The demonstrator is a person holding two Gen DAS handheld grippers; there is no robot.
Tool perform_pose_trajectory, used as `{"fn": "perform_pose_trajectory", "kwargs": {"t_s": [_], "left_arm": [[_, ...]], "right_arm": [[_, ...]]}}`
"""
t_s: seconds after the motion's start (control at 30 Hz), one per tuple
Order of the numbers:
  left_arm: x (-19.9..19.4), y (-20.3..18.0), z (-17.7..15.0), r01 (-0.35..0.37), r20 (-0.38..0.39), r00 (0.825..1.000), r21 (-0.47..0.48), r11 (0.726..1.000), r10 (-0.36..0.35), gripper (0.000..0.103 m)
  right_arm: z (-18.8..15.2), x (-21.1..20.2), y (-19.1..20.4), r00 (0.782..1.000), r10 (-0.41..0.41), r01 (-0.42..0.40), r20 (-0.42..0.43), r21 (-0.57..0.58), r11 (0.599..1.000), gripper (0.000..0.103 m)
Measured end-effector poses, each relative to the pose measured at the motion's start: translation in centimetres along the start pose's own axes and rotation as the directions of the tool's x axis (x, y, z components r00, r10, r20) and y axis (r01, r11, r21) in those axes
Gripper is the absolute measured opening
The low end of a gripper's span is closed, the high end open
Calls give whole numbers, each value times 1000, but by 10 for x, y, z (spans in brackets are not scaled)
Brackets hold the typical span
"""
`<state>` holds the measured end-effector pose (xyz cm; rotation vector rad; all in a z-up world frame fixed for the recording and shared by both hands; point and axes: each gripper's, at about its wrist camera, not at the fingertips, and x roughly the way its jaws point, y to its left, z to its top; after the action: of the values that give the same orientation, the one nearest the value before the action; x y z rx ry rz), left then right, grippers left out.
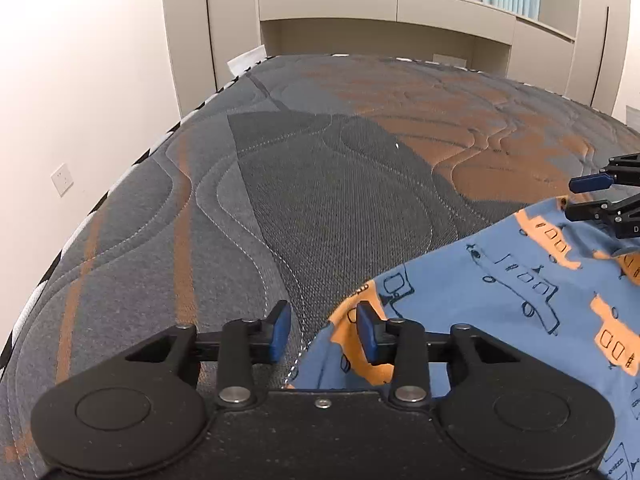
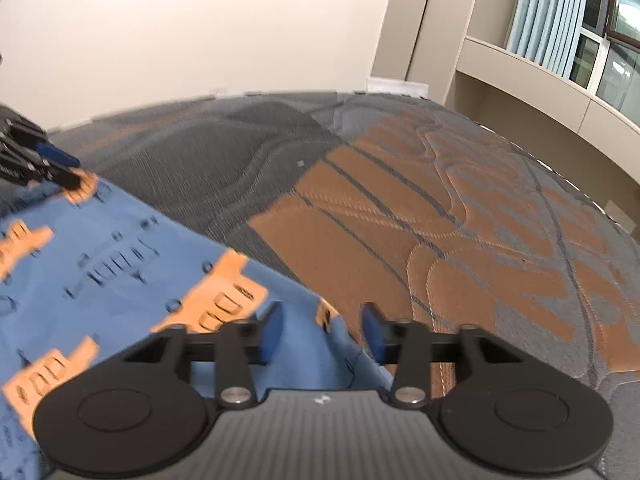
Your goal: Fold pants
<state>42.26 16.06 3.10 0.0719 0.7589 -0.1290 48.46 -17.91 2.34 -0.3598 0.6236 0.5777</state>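
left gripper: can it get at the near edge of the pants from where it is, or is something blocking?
Probably yes. The left gripper is open, with the edge of the pants lying between its fingers on the mattress. Nothing sits between them; the right gripper works the cloth's other side.

quilted mattress (image 1: 320, 184), blue patterned pants (image 1: 520, 280)

blue pants (image 1: 500, 292) printed with orange vehicles and dark line drawings lie spread on the mattress (image 1: 280, 200), one edge slanting across its dark grey patch.
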Motion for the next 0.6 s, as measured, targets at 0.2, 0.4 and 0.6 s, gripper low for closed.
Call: {"fn": "perform_pose_trajectory", "kwargs": {"t_s": [0.2, 0.4, 0.6], "left_arm": [[7, 2, 0, 21, -42, 999, 35, 999, -20, 45], [4, 0, 1, 23, -46, 999, 13, 1000, -23, 0], [-40, -16, 3, -6, 73, 997, 18, 1000, 5, 0]], "right_arm": [[7, 9, -9, 998, 58, -57, -15, 49, 997, 51], [3, 19, -6, 994, 97, -93, -51, 76, 993, 2], [-2, -37, 11, 996, 26, -31, 83, 53, 998, 1]]}}
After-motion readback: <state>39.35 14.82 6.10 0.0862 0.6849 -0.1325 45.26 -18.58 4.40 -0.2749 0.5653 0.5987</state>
